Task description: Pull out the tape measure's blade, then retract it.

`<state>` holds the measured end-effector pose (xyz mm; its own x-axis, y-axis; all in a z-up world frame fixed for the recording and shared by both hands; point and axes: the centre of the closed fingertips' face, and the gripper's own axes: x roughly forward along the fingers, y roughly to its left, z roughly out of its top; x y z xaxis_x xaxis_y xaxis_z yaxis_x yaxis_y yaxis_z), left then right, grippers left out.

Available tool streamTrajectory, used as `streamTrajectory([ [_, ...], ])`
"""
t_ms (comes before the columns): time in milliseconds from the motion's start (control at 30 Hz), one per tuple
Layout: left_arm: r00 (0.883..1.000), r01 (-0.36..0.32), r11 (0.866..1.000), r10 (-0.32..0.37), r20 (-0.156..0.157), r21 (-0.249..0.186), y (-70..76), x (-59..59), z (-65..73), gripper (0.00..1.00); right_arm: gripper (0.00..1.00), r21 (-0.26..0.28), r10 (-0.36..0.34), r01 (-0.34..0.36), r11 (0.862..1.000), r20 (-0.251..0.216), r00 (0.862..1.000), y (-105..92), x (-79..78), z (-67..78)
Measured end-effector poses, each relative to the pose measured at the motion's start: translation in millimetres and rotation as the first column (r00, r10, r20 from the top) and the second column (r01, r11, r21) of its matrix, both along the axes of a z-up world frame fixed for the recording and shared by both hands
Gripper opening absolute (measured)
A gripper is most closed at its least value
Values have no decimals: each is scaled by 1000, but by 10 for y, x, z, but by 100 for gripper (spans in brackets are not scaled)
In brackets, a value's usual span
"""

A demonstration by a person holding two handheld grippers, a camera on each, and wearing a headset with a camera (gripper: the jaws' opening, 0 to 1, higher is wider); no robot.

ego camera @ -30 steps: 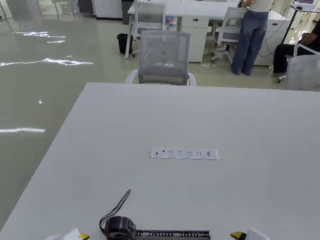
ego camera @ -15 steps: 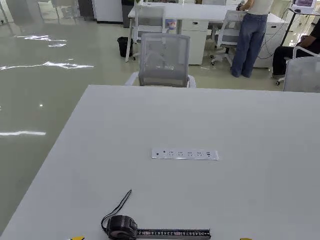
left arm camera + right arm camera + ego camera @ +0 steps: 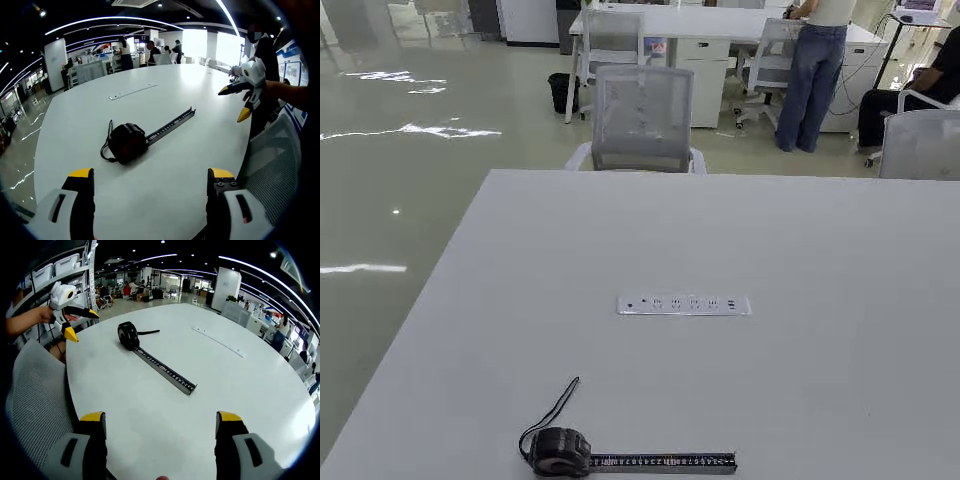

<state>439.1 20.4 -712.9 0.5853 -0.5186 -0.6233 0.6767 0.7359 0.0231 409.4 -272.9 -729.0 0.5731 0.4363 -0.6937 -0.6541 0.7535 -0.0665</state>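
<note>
White tabletop takes up most of the head view, with a mesh office chair and a glossy open-plan floor beyond its far edge. A power strip is set flat in the table, and the tape measure lies on the person's side of it, close to the near edge. Its dark case sits out past the strip's left end. The blade is already drawn out and runs parallel to the strip, ending level with the strip's right end. A black wrist loop trails from the case back toward the strip. The left gripper and right gripper both hang farther from the strip than the tape does, off the table's near edge. Each has its jaws spread wide and is holding nothing. The pull-out looks done, so the retraction seems to be what remains. Whether the blade lock is engaged cannot be told from here. If it is released with nothing steadying the end hook, the blade may whip back and make the light case skid or spin. The case is rounded and close to the edge, so an off-centre pinch could squirt it out of the jaws and off the table on the side away from the strip. The loop could also catch a jaw tip and drag the case.
</note>
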Motion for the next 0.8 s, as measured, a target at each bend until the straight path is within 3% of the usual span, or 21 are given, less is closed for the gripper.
streamTrajectory([
  [100, 1000, -13, 999, 13, 19, 29, -21, -29, 0, 95, 92, 14, -7, 7, 1000, -2, 1000, 56, -47, 26],
  [267, 1000, -20, 1000, 20, 16, -14, -134, -101, 50, 97, 92, 19, -17, 17, 1000, 16, 1000, 137, -100, 92],
  [567, 999, -46, 998, 47, 15, -44, -168, -138, 93, 99, 92, 36, -64, 63, 997, 36, 997, 192, -144, 135],
  [800, 992, -116, 990, 120, 49, -84, -172, -79, 178, 99, 94, 84, -153, 148, 985, 51, 987, 204, -106, 210],
])
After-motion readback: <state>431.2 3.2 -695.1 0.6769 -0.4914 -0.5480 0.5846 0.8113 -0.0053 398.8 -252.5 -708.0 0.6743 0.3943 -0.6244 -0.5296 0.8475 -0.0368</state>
